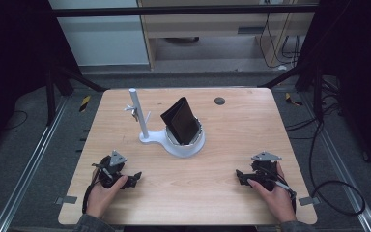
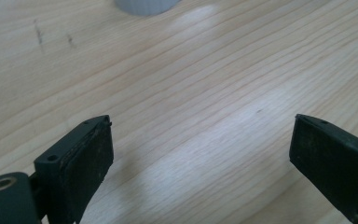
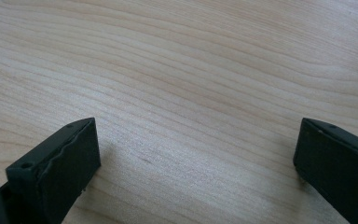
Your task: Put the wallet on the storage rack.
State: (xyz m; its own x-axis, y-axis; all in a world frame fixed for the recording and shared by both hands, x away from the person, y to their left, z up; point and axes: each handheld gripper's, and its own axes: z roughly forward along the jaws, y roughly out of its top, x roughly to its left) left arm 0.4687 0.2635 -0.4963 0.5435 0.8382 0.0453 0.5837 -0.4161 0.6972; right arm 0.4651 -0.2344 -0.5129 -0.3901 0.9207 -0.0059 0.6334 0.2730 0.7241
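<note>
A black folded wallet (image 1: 181,121) stands tilted in the round dish of a white stand (image 1: 186,146) at the table's middle. From the stand's base rises a white post (image 1: 138,112) with small pegs. My left gripper (image 1: 134,179) rests on the wood near the front left, held by a hand, jaws wide apart with bare wood between them (image 2: 200,140). At the front right my right gripper (image 1: 241,176) lies on the table in the other hand, open, with nothing between its jaws (image 3: 196,149). The stand's grey edge (image 2: 144,5) shows at the top of the left gripper view.
The wooden table (image 1: 232,140) has a small dark round cap (image 1: 219,101) near its far edge. Black frame bars and cables (image 1: 328,188) surround the table. Bare wood lies between the two grippers.
</note>
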